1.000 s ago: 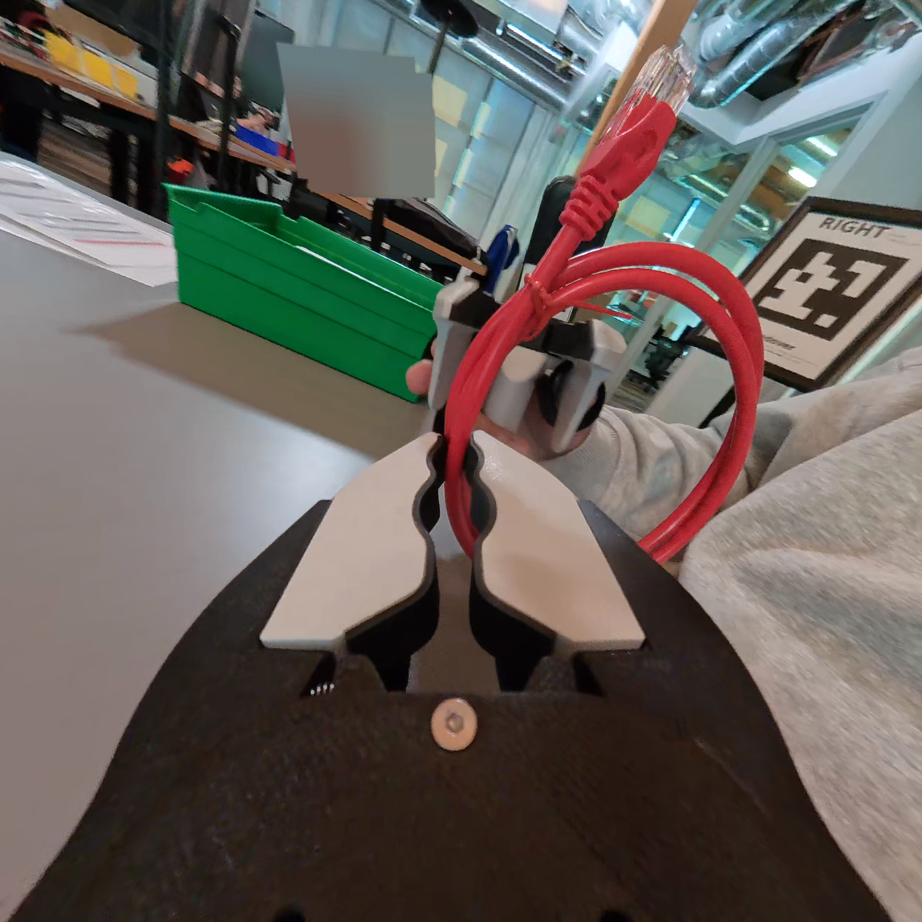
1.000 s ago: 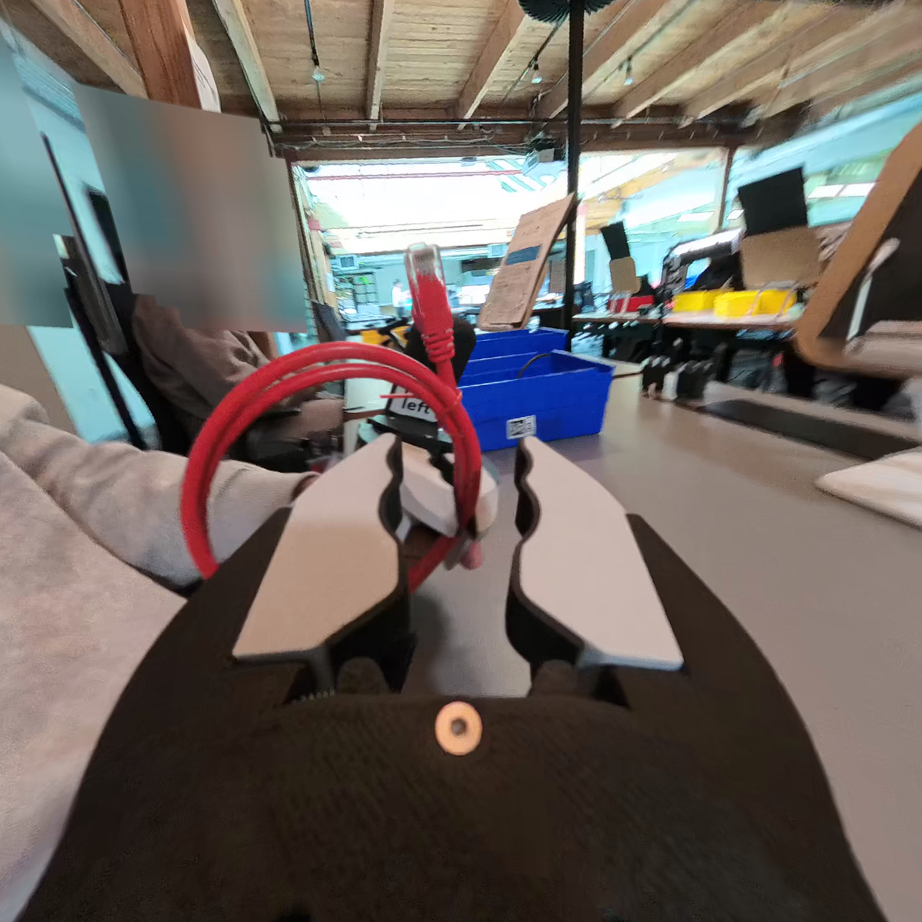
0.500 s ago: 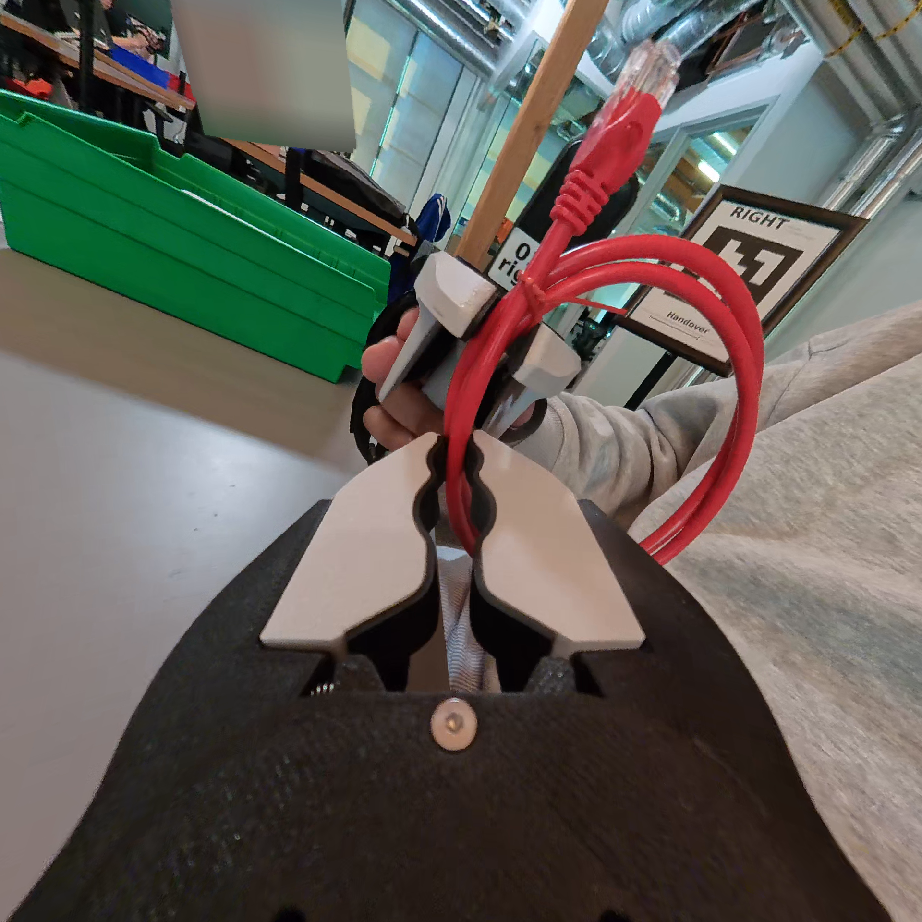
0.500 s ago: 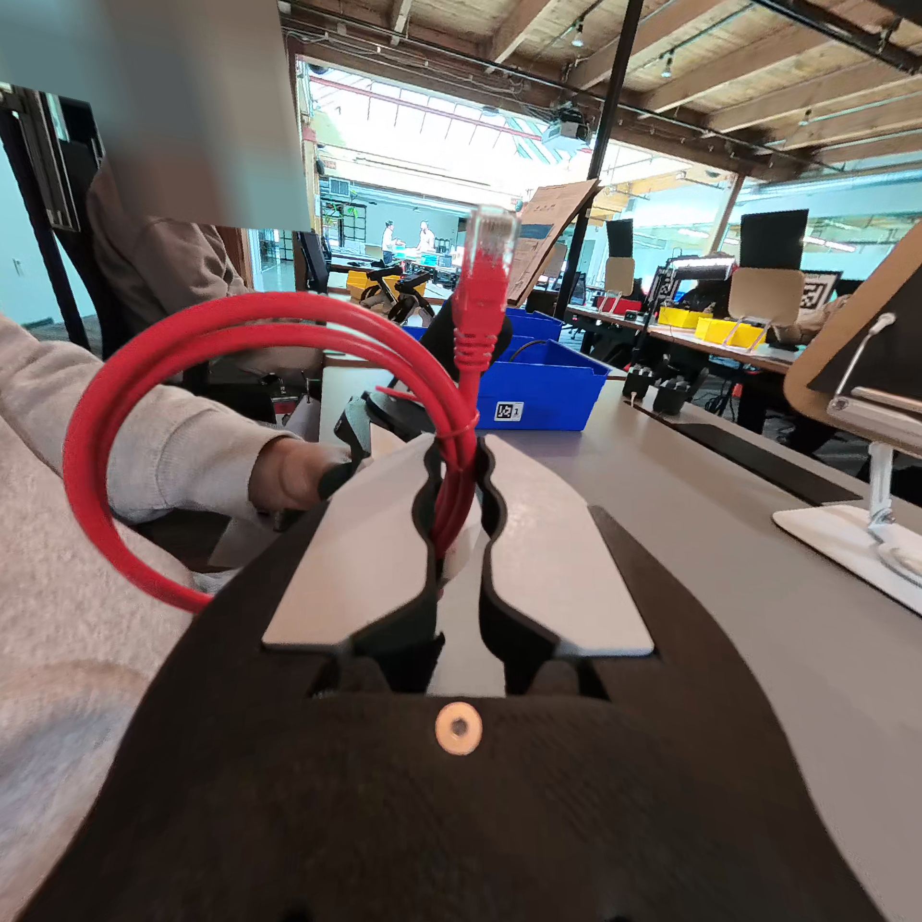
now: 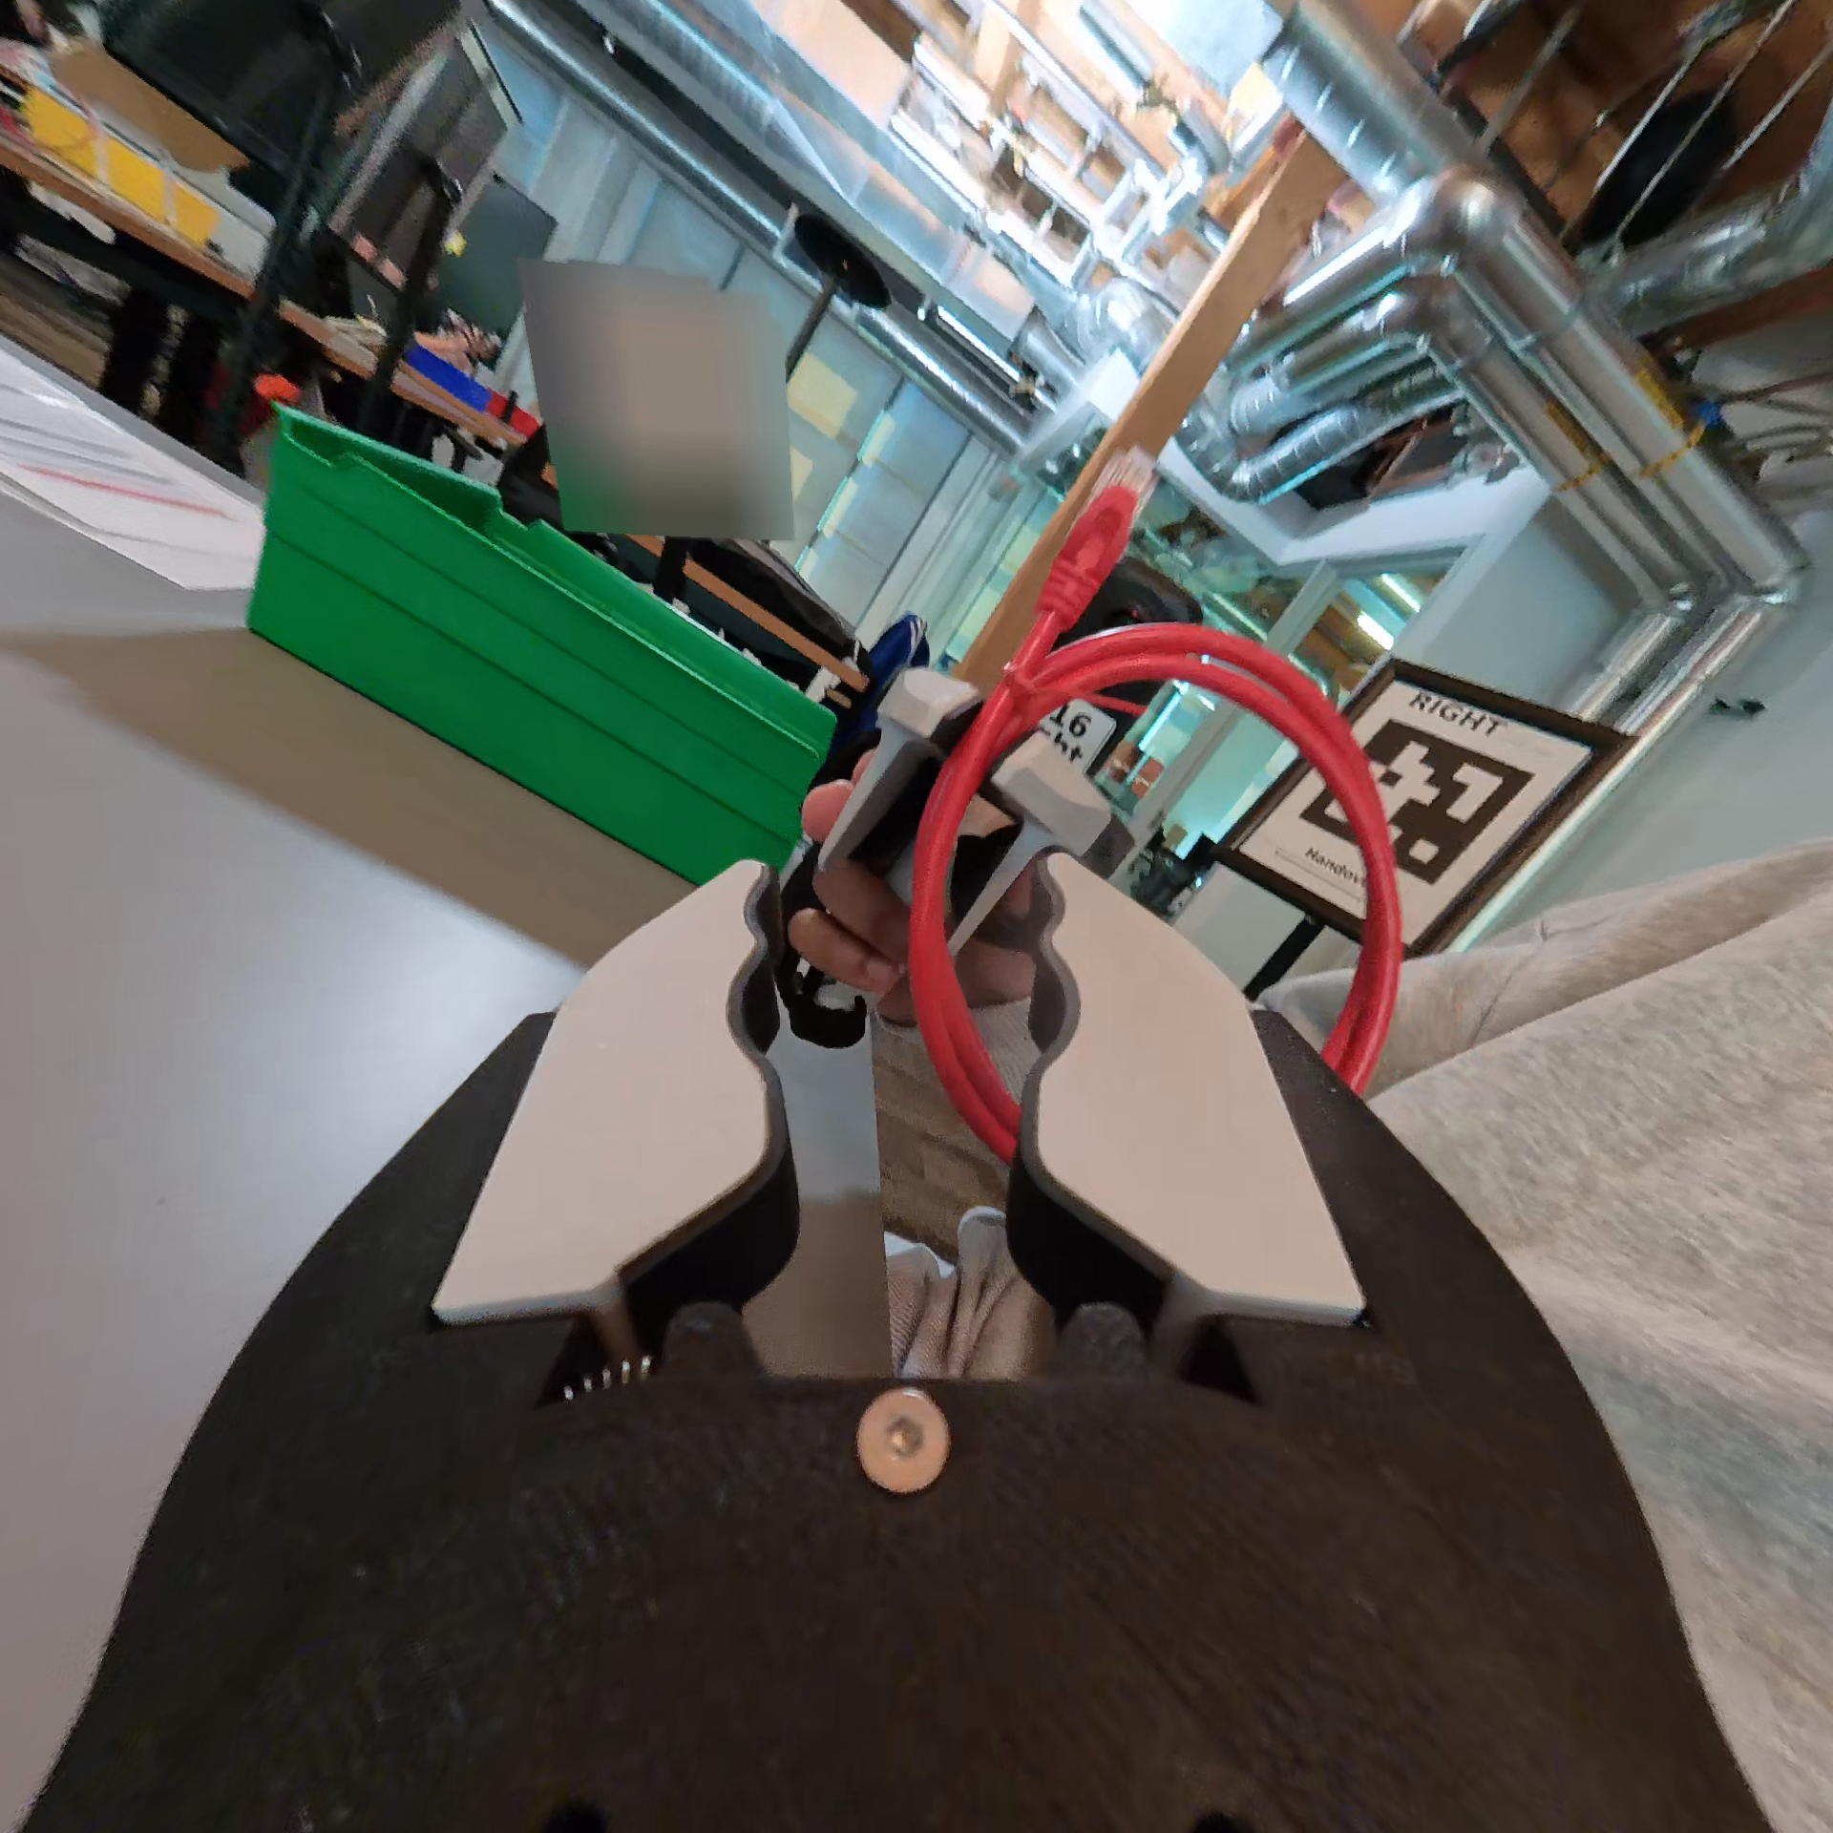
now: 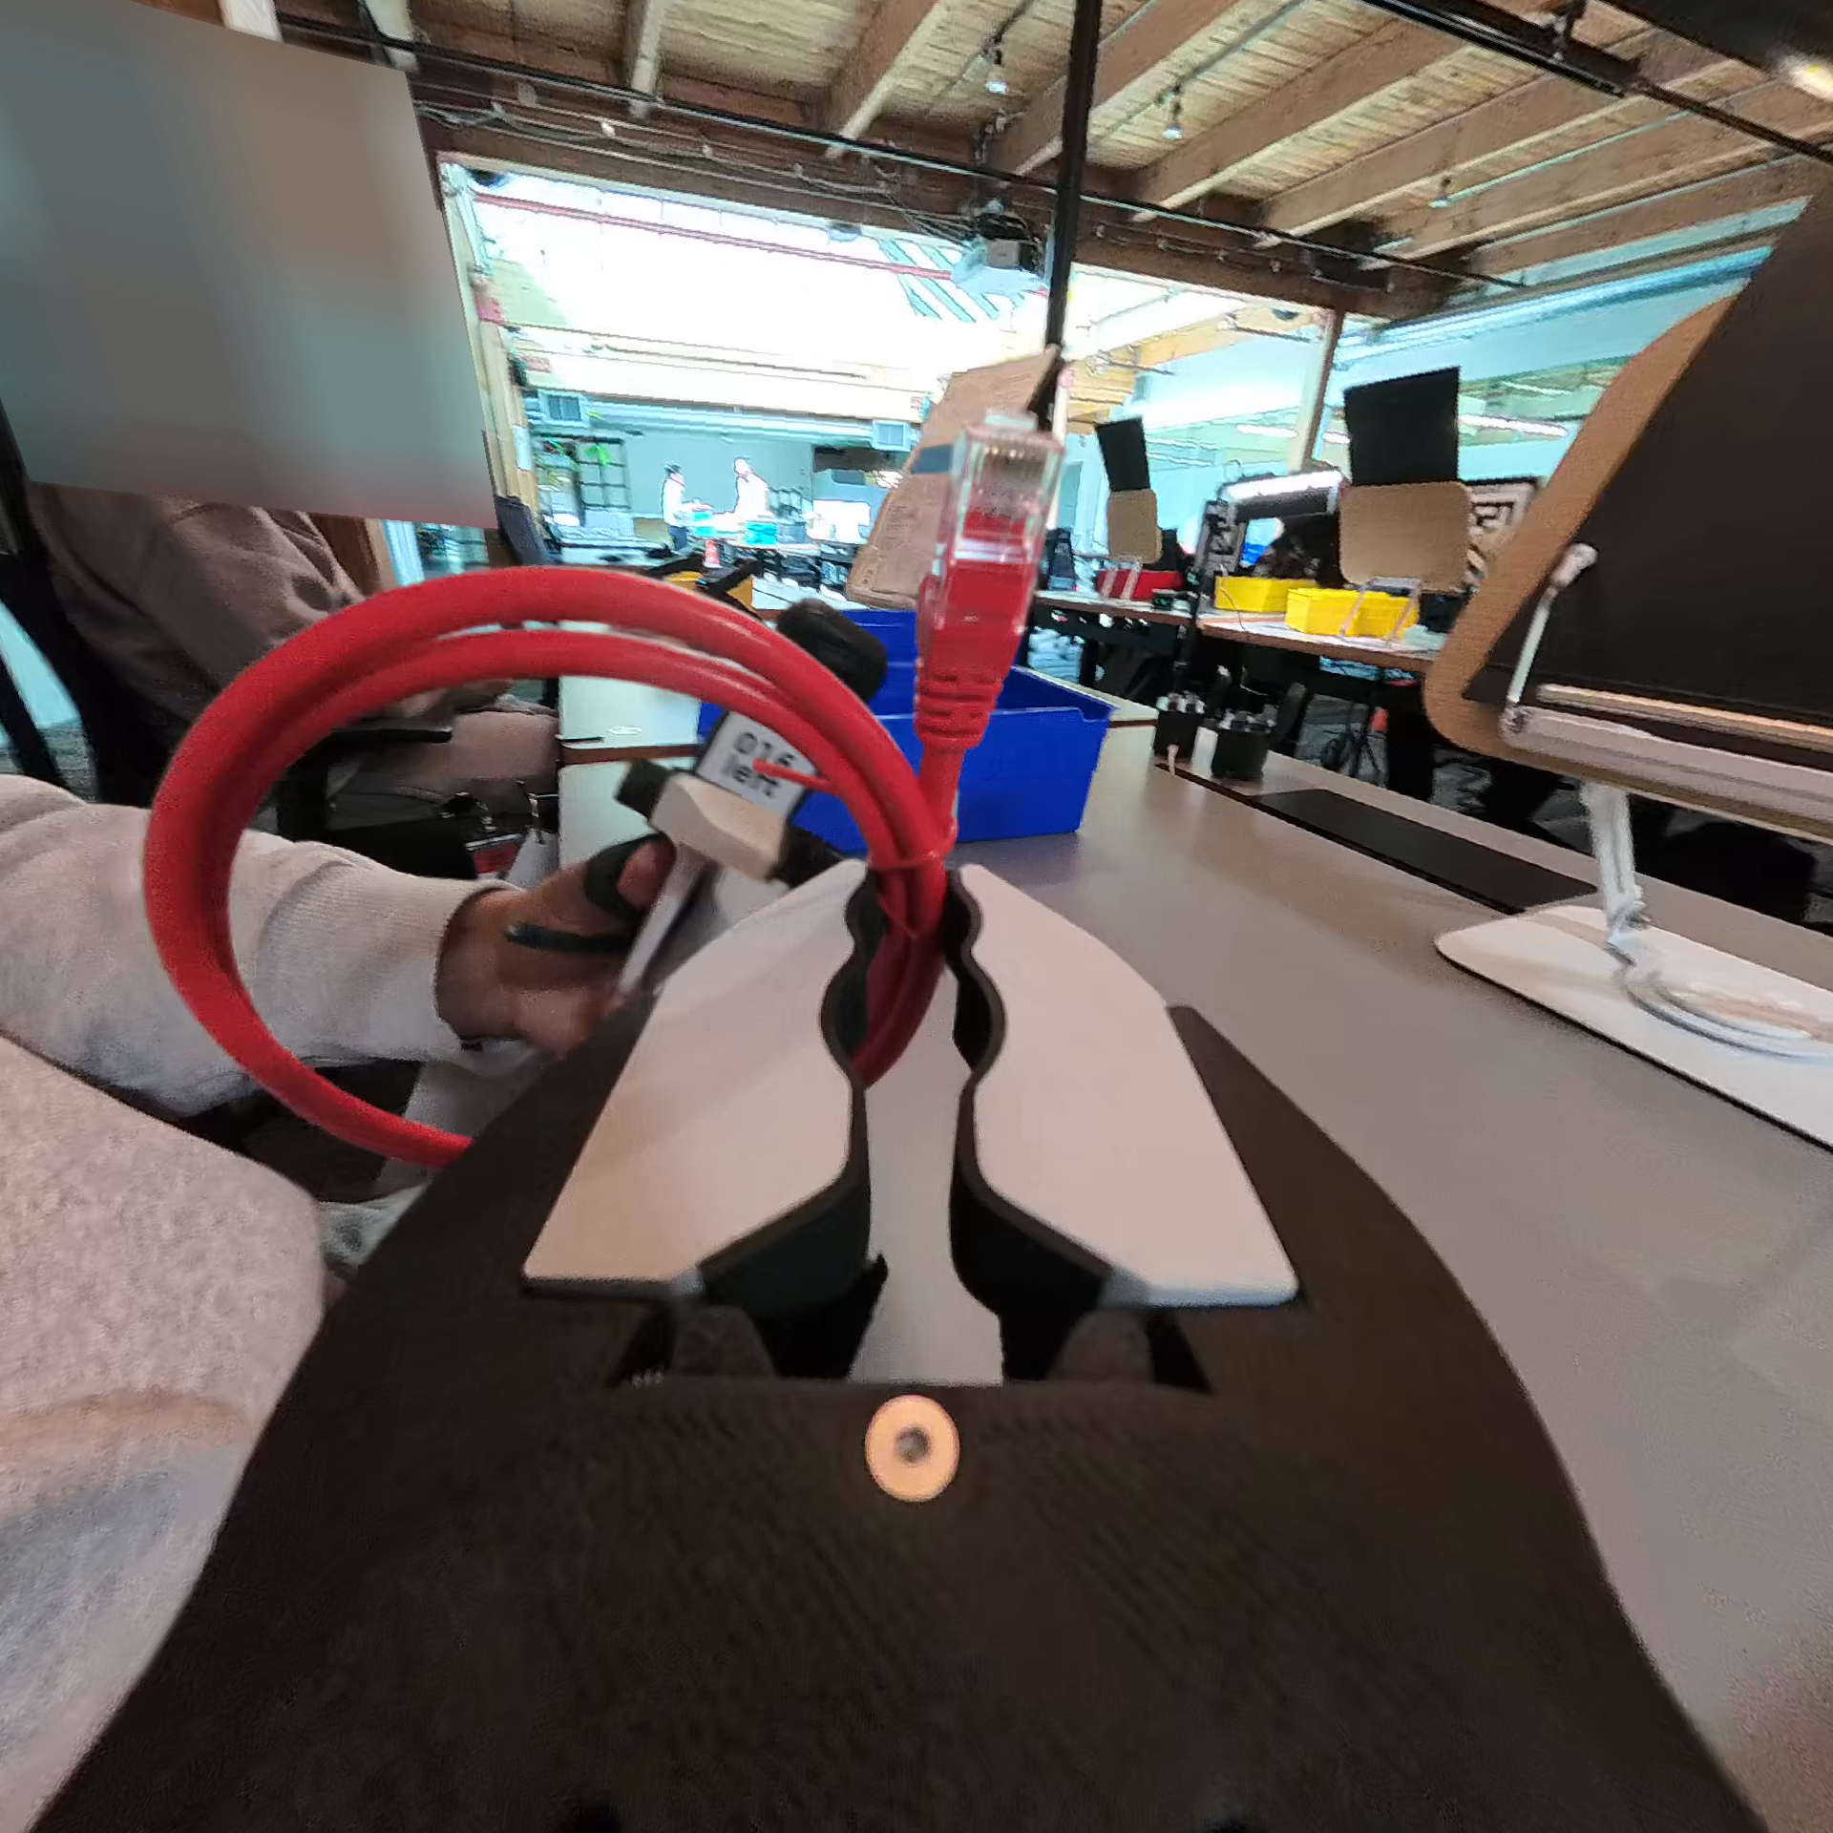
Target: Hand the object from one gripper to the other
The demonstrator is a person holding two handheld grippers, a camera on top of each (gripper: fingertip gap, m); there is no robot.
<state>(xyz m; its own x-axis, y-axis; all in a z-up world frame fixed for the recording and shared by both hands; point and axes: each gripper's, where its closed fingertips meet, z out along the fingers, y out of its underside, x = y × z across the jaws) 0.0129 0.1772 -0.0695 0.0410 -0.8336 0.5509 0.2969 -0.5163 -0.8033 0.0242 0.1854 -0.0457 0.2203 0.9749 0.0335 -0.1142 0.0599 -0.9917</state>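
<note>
A coiled red network cable [image 5: 922,898] with a clear plug [image 5: 1121,476] stands upright between the two grippers, above the grey table [image 5: 198,992]. My left gripper [image 5: 905,883] is open. The coil passes between its spread fingers, closer to the right finger [image 5: 1141,1002], and neither pad presses on it. My right gripper [image 6: 913,893] is shut on the cable [image 6: 193,893] just below the tie, with the plug [image 6: 992,536] pointing up. The right gripper also shows in the left wrist view [image 5: 977,784], clamped on the coil. The left gripper shows in the right wrist view [image 6: 714,823], beside the coil.
A green bin [image 5: 496,635] stands on the table at the left. A blue bin [image 6: 1032,764] stands ahead of the right gripper. A framed marker sign [image 5: 1428,794] stands at the right. A monitor on a white stand [image 6: 1627,952] is at the far right. Grey sleeves [image 5: 1587,1190] are close by. Both grippers' tips are close together, under 4 cm apart.
The right gripper shut on the cable while the left still held it. The left gripper has now opened, and the coil stays in the right gripper.
</note>
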